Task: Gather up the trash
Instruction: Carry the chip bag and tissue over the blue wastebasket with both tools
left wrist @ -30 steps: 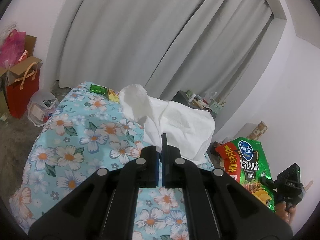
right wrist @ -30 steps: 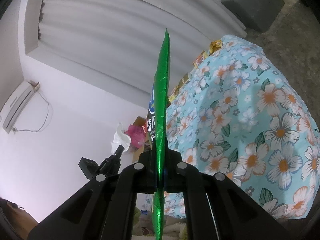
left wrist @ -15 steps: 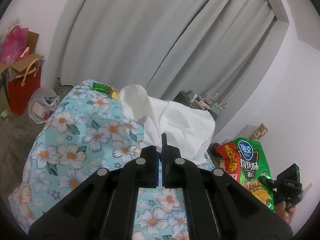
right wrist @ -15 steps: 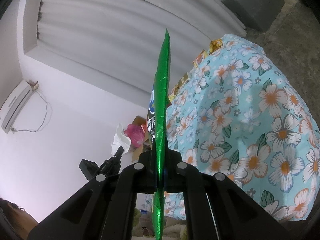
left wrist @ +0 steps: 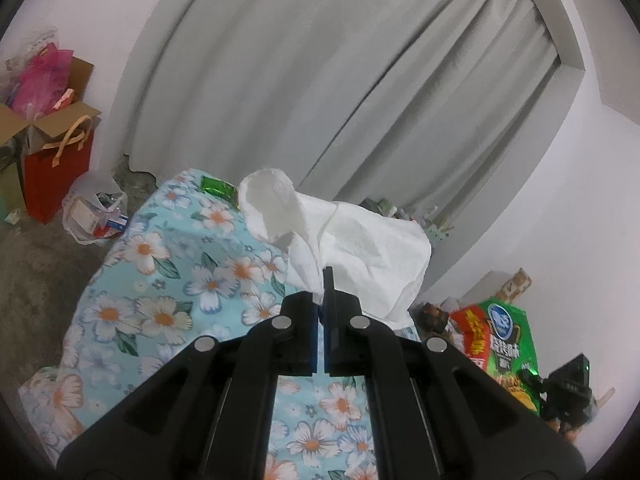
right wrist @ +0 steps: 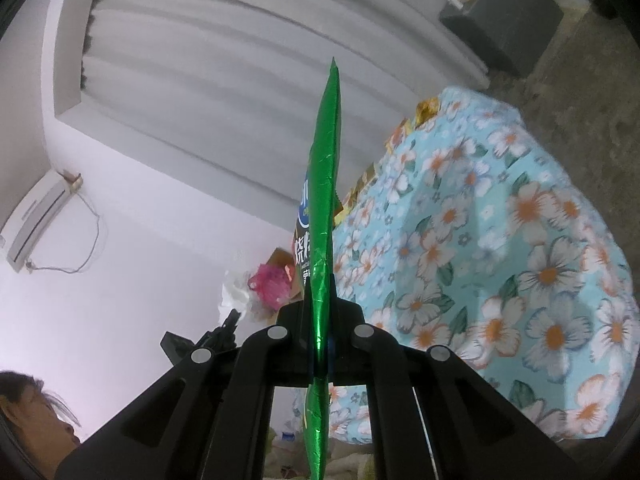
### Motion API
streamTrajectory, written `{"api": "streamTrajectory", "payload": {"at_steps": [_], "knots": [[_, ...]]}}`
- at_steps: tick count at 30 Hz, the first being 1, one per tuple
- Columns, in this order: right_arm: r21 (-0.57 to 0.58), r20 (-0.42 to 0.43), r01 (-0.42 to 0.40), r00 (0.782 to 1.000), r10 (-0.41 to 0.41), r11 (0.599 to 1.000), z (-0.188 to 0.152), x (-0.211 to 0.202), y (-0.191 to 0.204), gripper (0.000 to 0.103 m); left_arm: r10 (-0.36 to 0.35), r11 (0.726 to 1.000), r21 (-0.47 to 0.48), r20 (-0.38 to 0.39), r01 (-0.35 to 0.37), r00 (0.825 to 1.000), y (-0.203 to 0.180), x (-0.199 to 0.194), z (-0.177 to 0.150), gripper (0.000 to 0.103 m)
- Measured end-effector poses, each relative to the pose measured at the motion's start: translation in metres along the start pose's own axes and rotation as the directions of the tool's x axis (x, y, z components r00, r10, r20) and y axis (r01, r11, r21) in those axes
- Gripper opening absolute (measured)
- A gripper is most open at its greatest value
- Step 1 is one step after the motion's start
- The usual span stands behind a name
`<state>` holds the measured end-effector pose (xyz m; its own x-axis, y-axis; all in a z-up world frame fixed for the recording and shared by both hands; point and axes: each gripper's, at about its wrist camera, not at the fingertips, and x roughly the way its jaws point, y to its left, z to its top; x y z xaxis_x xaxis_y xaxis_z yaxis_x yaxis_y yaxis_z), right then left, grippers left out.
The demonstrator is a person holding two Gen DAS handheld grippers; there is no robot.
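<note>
My left gripper is shut on a crumpled white tissue and holds it up above the table with the blue flowered cloth. My right gripper is shut on a green snack bag, seen edge-on and standing upright between the fingers. The same green bag and the right gripper show at the lower right of the left wrist view. A small green wrapper lies at the table's far edge. Several yellow wrappers lie along the table's far side in the right wrist view.
A red gift bag, a cardboard box with pink stuff and a clear plastic bag stand on the floor at left. Grey curtains hang behind. A dark cabinet stands by the curtain.
The left gripper with the tissue has risen and tilted a little; the table looks lower and farther. The right gripper with the green bag has barely moved.
</note>
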<state>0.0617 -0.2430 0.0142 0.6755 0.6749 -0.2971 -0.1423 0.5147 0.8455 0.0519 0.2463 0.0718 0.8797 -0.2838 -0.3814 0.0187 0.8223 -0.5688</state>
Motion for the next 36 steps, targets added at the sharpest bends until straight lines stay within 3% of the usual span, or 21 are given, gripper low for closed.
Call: {"api": "streamTrajectory", "payload": {"at_steps": [9,13,16,20,24,28,31,36], "knots": [[0.061,0.108,0.015,0.994,-0.022,0.998,-0.001,-0.050,-0.036,0.004,-0.022,1.000,-0.003,-0.045,0.022,0.999,-0.015,0.013,0.001,0.000],[0.087,0.175,0.025,0.984,-0.040,0.996,-0.007,-0.084,-0.052,0.004,-0.072,0.995,0.053,-0.122,0.079,0.990,-0.049,0.035,-0.009,0.000],[0.129,0.247,0.046,0.966,-0.077,0.991,-0.015,-0.121,-0.068,0.004,-0.126,0.985,0.096,-0.194,0.146,0.973,-0.082,0.055,-0.023,0.000],[0.221,0.370,0.081,0.915,-0.161,0.972,-0.033,-0.188,-0.091,0.004,-0.199,0.959,0.140,-0.291,0.247,0.936,-0.128,0.084,-0.048,0.000],[0.371,0.492,0.072,0.830,-0.262,0.926,-0.064,-0.262,-0.130,0.004,-0.255,0.919,0.176,-0.417,0.352,0.872,-0.182,0.119,-0.087,0.000],[0.525,0.549,0.003,0.763,-0.341,0.851,-0.097,-0.310,-0.178,0.004,-0.279,0.880,0.193,-0.529,0.434,0.801,-0.230,0.150,-0.131,0.000],[0.619,0.556,-0.059,0.737,-0.385,0.783,-0.117,-0.324,-0.216,0.005,-0.277,0.858,0.198,-0.598,0.473,0.752,-0.259,0.168,-0.163,0.000],[0.751,0.535,-0.158,0.716,-0.449,0.641,-0.138,-0.320,-0.284,0.005,-0.254,0.831,0.213,-0.674,0.513,0.693,-0.292,0.187,-0.206,0.000]]}}
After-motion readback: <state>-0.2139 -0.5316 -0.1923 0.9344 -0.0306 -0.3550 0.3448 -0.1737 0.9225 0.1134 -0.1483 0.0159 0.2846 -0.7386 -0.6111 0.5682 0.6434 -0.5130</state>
